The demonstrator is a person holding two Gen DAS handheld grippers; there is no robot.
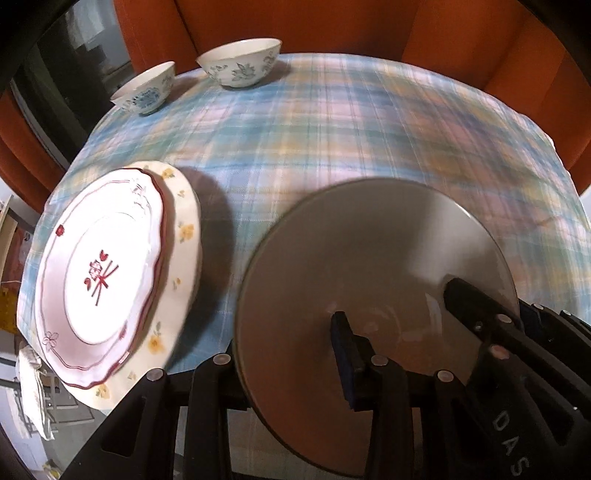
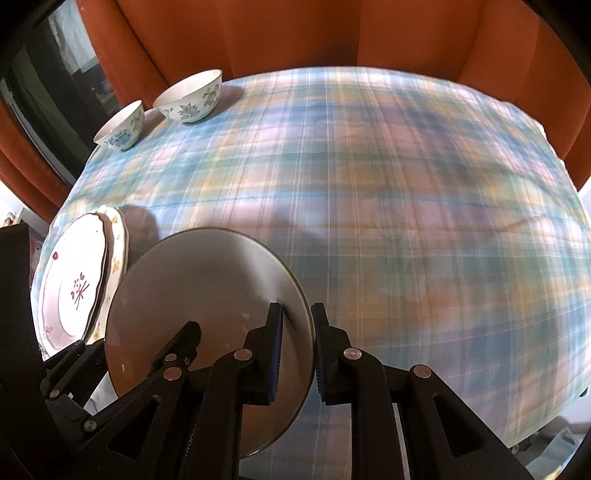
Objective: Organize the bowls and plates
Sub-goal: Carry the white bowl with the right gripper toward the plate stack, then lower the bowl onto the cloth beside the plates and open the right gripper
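A plain grey plate (image 1: 369, 266) (image 2: 207, 288) is held above the plaid tablecloth by both grippers. My left gripper (image 1: 284, 362) straddles its near left rim, fingers on each side. My right gripper (image 2: 297, 347) is shut on its right rim; it shows in the left wrist view (image 1: 465, 295) on the plate's right edge. A stack of a pink-rimmed white plate (image 1: 99, 273) (image 2: 70, 284) on a yellow-flowered plate (image 1: 181, 236) lies at the table's left edge. Two blue-patterned bowls, a smaller bowl (image 1: 146, 90) (image 2: 120, 125) and a larger bowl (image 1: 240, 62) (image 2: 190, 98), stand at the far left corner.
The plaid tablecloth (image 2: 406, 203) covers the table. Orange curtains (image 2: 295, 33) hang behind it. A dark window (image 1: 74, 74) is at the far left. The table's left edge runs right by the plate stack.
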